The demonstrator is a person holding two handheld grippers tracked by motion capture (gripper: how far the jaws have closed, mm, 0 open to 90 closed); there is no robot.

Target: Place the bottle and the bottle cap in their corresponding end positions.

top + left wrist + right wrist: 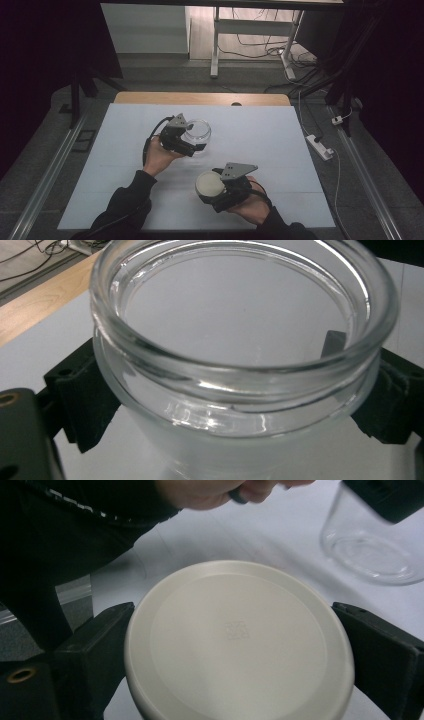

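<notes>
Lid in the right gripper, jar in the left — the two not yet brought together.

High view: the left gripper (196, 142) clamps the glass jar (199, 131), standing upright mid-counter (280, 150); the right gripper (209, 186) holds the white lid (209, 183) nearer the person, apart from the jar and to its right.
Left gripper view: jaws closed on either side of the jar (240, 360) below its rim, mouth open upward, empty.
Right gripper view: jaws pinch the lid (239, 642) by its edges, face flat — the jar (372, 550) lies ahead, up and to the right.

Jar (198, 132) behind lid (209, 184), apart.
</notes>
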